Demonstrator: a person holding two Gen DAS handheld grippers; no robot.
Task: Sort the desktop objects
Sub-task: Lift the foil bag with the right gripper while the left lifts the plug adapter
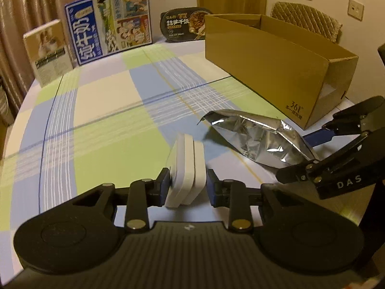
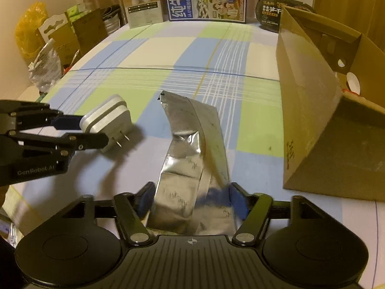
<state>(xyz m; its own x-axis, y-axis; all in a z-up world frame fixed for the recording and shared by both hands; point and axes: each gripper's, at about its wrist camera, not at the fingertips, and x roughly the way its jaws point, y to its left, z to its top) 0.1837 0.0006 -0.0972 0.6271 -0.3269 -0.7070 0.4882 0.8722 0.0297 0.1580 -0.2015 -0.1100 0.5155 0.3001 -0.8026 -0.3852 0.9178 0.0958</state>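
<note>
Both grippers are carrying, so the step in hand looks like transport toward the box. The left gripper [image 1: 187, 187] is narrow, clamped on a white plug adapter [image 1: 185, 168] with two flat prongs, lifted over the desk [image 1: 108, 101]. The right gripper [image 2: 190, 200] stands wide around a crumpled silver foil bag [image 2: 190, 168], which it seems to hold above the desk. Farther, to the right, the open cardboard box [image 1: 272, 60] waits; next each thing must go over its rim before release.

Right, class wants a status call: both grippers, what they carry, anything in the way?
Left gripper shut on white plug adapter. Right gripper around the foil bag, grip unclear. Cardboard box open, path clear.
</note>
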